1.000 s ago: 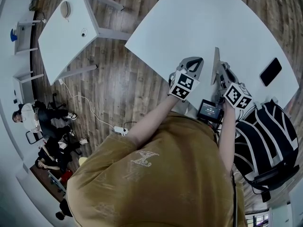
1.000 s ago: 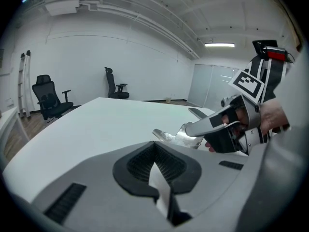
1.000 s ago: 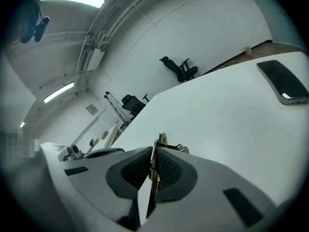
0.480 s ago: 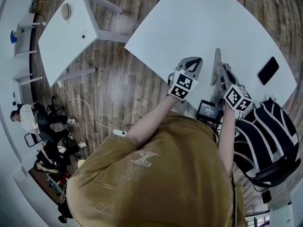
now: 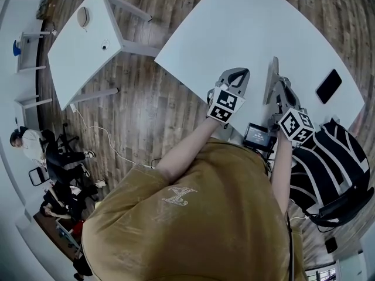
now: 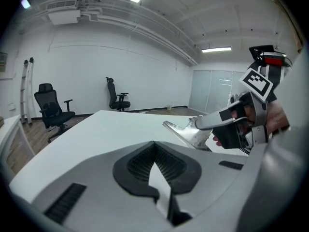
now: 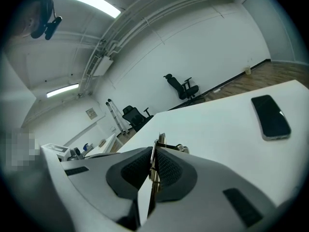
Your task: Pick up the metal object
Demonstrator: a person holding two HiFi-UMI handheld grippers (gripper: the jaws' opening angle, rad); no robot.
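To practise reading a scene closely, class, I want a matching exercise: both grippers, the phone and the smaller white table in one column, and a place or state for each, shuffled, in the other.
Column one
A. left gripper
B. right gripper
C. phone
D. smaller white table

Column two
1. lies flat on the big white table
2. jaws shut on the metal object
3. stands on the wood floor, apart from the big table
4. jaws shut, nothing between them

Pairs: A-4, B-2, C-1, D-3
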